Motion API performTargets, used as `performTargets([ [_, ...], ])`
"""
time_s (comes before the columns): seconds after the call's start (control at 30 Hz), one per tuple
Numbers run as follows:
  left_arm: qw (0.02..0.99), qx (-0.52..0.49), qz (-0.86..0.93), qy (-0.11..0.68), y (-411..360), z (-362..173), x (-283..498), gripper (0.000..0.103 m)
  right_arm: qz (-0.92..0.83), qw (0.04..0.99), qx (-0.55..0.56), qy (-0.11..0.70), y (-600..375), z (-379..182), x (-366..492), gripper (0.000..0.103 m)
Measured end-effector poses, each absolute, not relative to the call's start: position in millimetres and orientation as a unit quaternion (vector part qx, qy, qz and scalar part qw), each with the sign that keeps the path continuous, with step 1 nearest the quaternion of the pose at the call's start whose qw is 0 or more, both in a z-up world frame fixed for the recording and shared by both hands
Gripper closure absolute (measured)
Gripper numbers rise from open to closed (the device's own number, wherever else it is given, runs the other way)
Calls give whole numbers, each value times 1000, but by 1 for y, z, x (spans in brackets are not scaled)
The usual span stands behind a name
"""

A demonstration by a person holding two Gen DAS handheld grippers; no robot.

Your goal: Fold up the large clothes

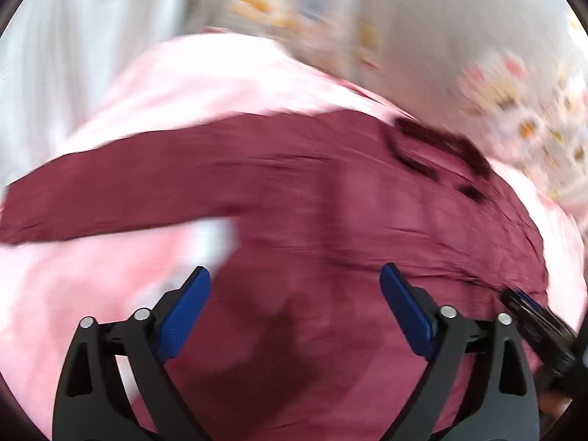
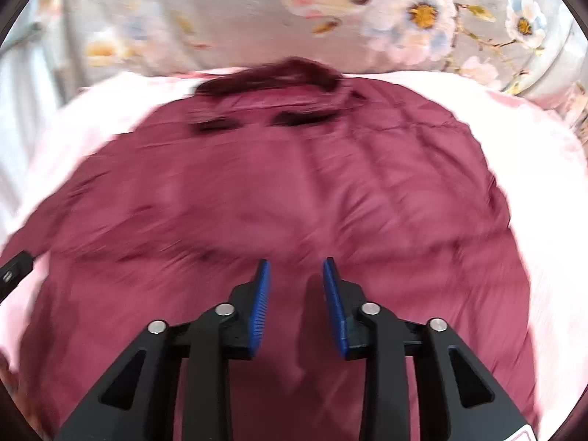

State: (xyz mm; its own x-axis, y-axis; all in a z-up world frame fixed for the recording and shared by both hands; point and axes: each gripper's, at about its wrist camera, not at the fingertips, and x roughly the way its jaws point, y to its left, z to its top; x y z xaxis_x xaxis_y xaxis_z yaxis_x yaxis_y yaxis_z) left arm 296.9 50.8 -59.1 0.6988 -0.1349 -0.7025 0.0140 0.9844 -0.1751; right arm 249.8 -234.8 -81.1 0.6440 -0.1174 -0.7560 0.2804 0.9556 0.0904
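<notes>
Bright, soft daylight, heavy motion blur across both fisheye views, pink bedsheet [image 1: 154, 84] washed out to near white, strong barrel curving and dark vignette at the rims, faint shadows beneath the sharply rendered tongs, floral fabric [image 2: 422, 11] sharper at right.

jacket [image 2: 279, 191] spread on sheet [image 2: 544, 169] | collar [image 2: 272, 73] at far edge | wall hanging [image 2: 228, 11] behind | sleeve [image 1: 110, 191] stretched leftward

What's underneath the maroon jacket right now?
The maroon jacket lies spread on a pink sheet, which shows around its edges. Whatever sits directly beneath the jacket's middle is covered and cannot be seen.
</notes>
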Motion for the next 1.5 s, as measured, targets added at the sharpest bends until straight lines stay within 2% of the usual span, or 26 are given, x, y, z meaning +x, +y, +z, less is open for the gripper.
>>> performTargets([
  [0.13,904,-137,32,403,155,-69,287,10,-74,910,72,402,-182,-80,209,68],
  [0.27,884,-205,110,407,254,-86,282,10,-59,916,51,393,-149,-86,185,59],
  [0.47,851,-299,180,392,342,-107,286,12,-76,912,13,403,-132,-103,178,51],
  [0.57,842,-333,181,384,360,-113,292,19,-77,908,30,411,-137,-107,180,46],
  [0.6,841,-340,183,380,363,-112,294,23,-77,907,35,412,-139,-108,180,46],
  [0.67,842,-340,184,375,365,-110,301,39,-80,907,39,413,-139,-109,179,43],
  [0.7,844,-337,178,377,365,-108,306,53,-82,906,38,413,-137,-109,179,43],
  [0.73,844,-335,173,381,366,-107,310,70,-84,906,35,413,-137,-110,179,42],
  [0.77,844,-332,170,385,363,-105,316,80,-85,906,33,414,-135,-110,179,42],
  [0.8,845,-329,168,388,367,-103,317,94,-87,905,32,414,-135,-110,179,42],
  [0.87,852,-313,164,388,365,-93,322,100,-87,905,32,415,-135,-110,179,41],
  [1.07,907,-234,108,333,302,-17,324,102,-86,905,38,414,-136,-111,179,41],
  [1.27,937,-144,-46,315,156,53,333,102,-90,906,42,411,-138,-109,178,41],
  [1.37,933,-107,-130,318,72,64,328,102,-100,906,70,406,-147,-104,171,41],
  [1.5,913,-71,-210,341,-26,50,321,101,-118,900,123,402,-181,-94,154,41],
])
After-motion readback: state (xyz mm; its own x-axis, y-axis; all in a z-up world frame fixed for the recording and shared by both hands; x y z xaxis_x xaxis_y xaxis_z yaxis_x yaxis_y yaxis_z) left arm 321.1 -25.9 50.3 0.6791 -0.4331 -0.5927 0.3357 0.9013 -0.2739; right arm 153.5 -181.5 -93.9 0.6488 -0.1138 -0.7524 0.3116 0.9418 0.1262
